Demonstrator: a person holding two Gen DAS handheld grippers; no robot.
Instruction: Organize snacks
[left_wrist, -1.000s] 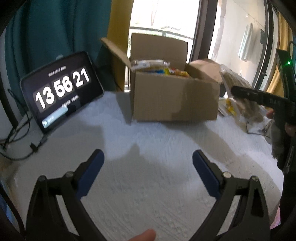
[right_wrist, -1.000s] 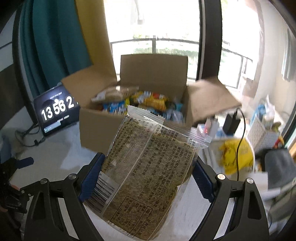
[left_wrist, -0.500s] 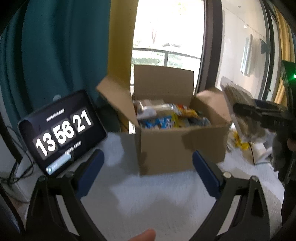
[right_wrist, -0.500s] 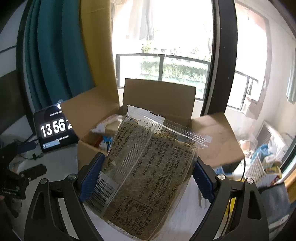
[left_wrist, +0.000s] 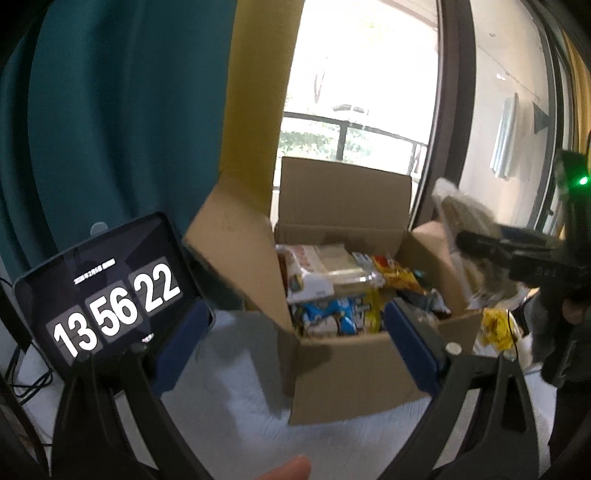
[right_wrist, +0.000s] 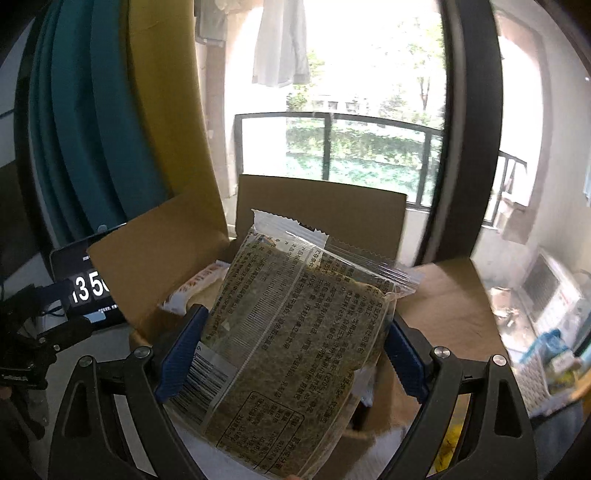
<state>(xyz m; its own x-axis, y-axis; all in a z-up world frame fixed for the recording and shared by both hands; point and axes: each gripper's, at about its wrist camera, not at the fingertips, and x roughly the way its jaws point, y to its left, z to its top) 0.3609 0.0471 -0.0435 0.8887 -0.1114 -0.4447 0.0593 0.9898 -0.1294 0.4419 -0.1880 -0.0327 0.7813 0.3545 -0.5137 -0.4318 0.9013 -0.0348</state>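
An open cardboard box (left_wrist: 354, 362) stands on the white table, filled with several snack packs, among them blue-white ones (left_wrist: 325, 319) and a yellow one (left_wrist: 400, 277). My left gripper (left_wrist: 295, 312) is open and holds nothing, just in front of the box. My right gripper (right_wrist: 295, 321) is shut on a clear packet of brown-green bread (right_wrist: 291, 347), held tilted above the box's near right side (right_wrist: 321, 206). From the left wrist view that packet (left_wrist: 465, 214) and the right gripper (left_wrist: 517, 254) hang over the box's right flap.
A tablet showing a clock (left_wrist: 110, 299) leans left of the box, with cables (left_wrist: 26, 384) beside it. Teal and yellow curtains hang behind. A yellow bag (left_wrist: 495, 328) and clutter lie right of the box. A fingertip (left_wrist: 284, 470) shows at the bottom edge.
Both grippers have risen and come closer to the box. The right gripper has carried the packet up over the box's right side. The clock went from 21 to 22.
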